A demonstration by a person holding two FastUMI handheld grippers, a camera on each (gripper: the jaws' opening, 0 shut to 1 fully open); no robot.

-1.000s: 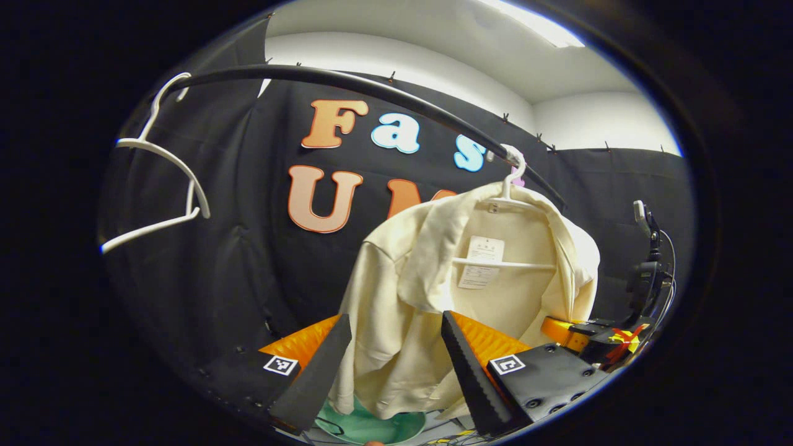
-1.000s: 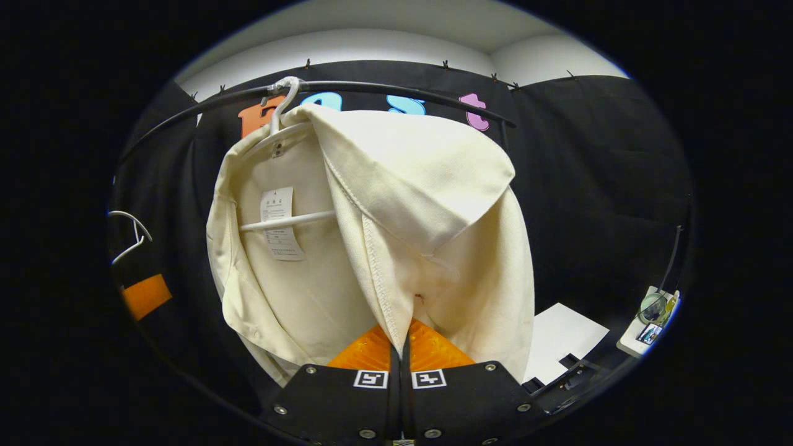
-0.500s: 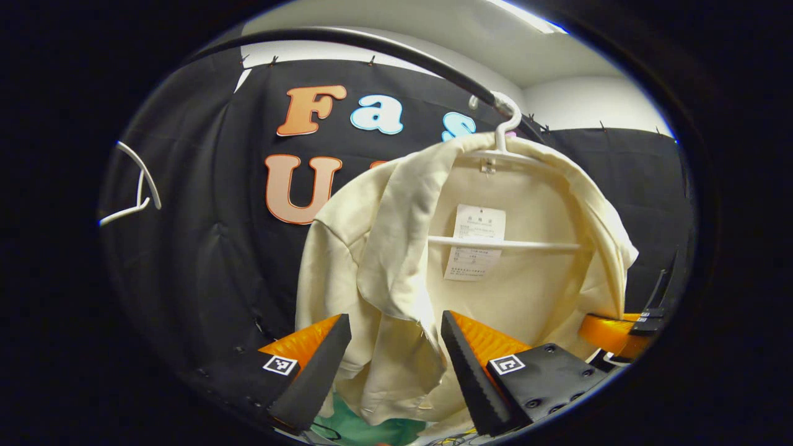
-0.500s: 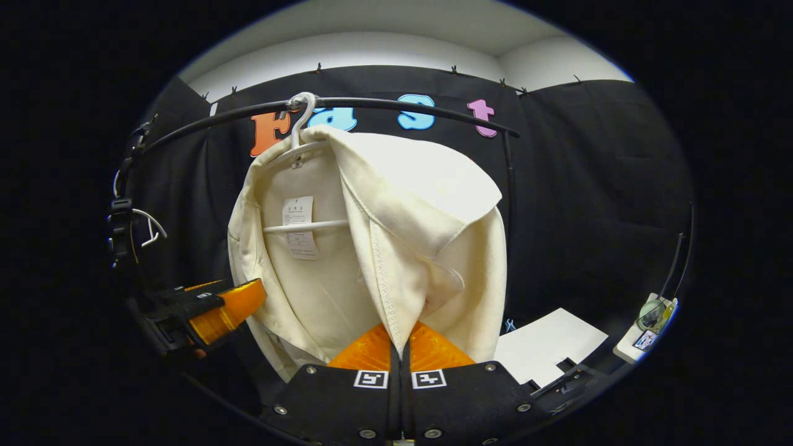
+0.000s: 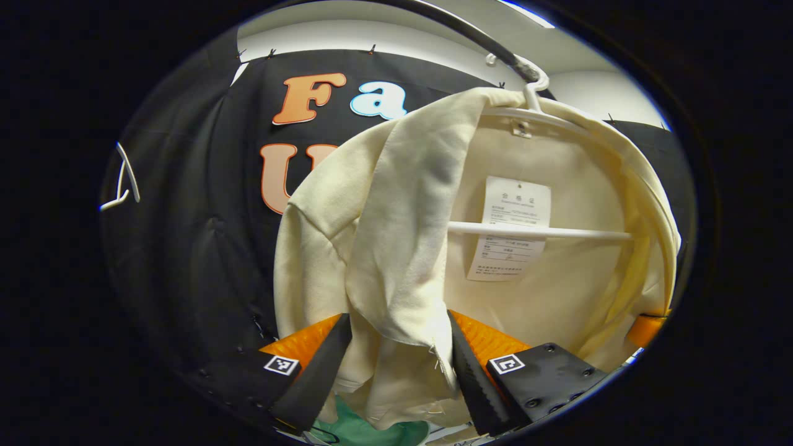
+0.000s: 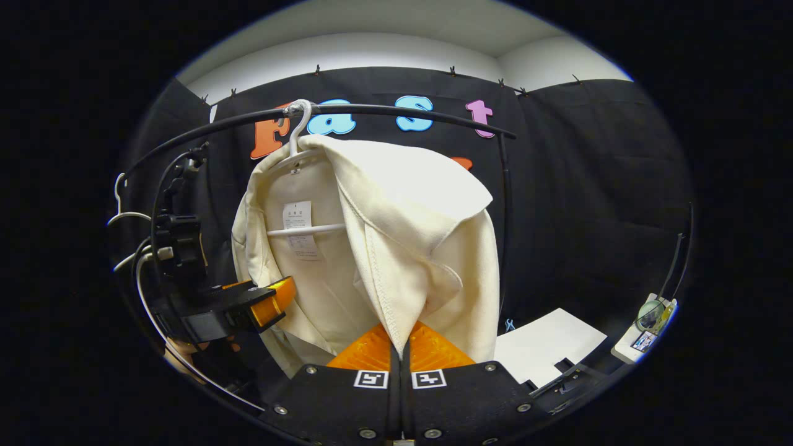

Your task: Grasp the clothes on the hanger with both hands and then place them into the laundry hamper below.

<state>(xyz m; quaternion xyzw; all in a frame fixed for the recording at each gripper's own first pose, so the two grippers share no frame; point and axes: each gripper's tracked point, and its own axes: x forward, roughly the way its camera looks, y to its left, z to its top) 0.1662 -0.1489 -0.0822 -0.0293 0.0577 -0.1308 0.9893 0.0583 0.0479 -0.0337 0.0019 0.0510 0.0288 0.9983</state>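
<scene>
My right hand-held gripper (image 6: 399, 347) is clamped on the front edge of the cream-coloured cotton jacket (image 6: 396, 248); both fingers meet with the stitched hem pinched between them. The jacket hangs on a white plastic hanger (image 6: 303, 229), whose hook sits over a black curved metal rail (image 6: 384, 110). A white paper tag (image 6: 298, 228) dangles inside the collar, crossing the hanger's bar.

My left hand-held gripper (image 5: 396, 365) is spread wide, with a hanging fold of the jacket (image 5: 396, 248) lying between its two fingers. The cloth brushes the right finger (image 5: 471, 378); the left finger (image 5: 316, 371) stands just beside the fabric, and I cannot tell whether it touches. From the right gripper view, that left hand-held gripper (image 6: 260, 306) reaches against the jacket's left side, with my hand (image 6: 186, 353) partly visible below it.

Under the jacket's lower edge, in the left gripper view, a patch of a green laundry hamper (image 5: 365, 430) peeks out. A second white hanger (image 5: 121, 186), bare, hangs far off to the left. A white sheet (image 6: 548, 347) lies low at the right in the right gripper view.
</scene>
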